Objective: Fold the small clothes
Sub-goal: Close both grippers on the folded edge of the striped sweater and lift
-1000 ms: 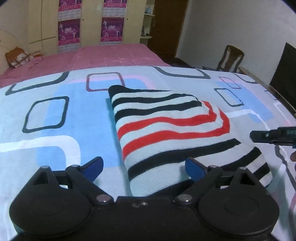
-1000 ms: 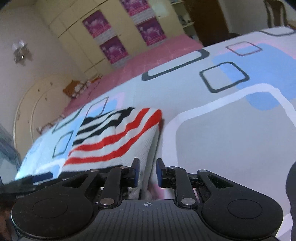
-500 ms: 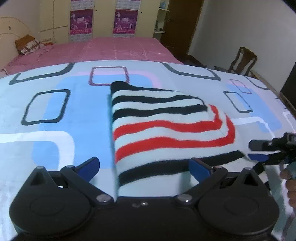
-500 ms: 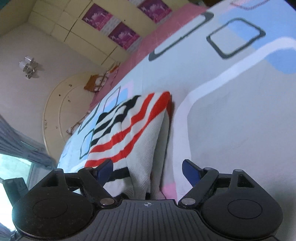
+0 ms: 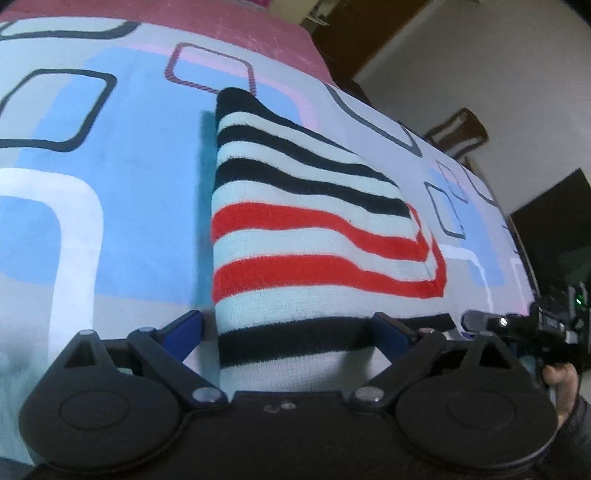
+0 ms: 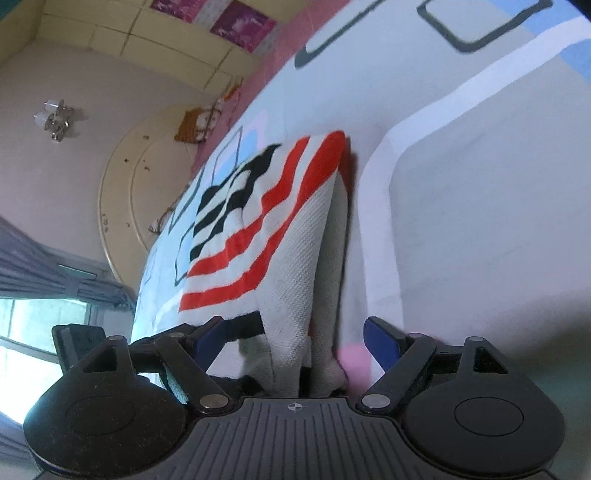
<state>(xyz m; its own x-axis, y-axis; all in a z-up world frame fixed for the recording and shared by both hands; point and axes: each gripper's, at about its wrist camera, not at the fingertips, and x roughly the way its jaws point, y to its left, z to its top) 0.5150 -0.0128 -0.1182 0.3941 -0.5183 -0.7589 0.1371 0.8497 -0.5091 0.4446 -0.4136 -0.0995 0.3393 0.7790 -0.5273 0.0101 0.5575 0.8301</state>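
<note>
A folded knit garment (image 5: pixel 314 221) with black and red stripes on white lies flat on the patterned bedsheet (image 5: pixel 110 166). My left gripper (image 5: pixel 286 323) sits low over its near left corner. The jaws are wide and closing, with the striped edge between them, and neither pad presses on it. In the right wrist view the same garment (image 6: pixel 258 229) shows its folded side edge. That edge runs between the wide-open jaws of my right gripper (image 6: pixel 293 325), whose blue pads stand clear of the cloth. The right gripper (image 5: pixel 517 325) also shows at the garment's right corner.
The sheet (image 6: pixel 480 184) spreads across the bed, with a pink cover (image 5: pixel 221 26) beyond it. A wooden chair (image 5: pixel 458 129) and a dark screen (image 5: pixel 554 221) stand past the bed's right edge. A round headboard (image 6: pixel 122 192) and a curtained window (image 6: pixel 37 325) are at the left.
My right gripper went from nearly shut on the garment's corner to wide open, letting the cloth go. Both grippers sank closer to the garment and rolled.
</note>
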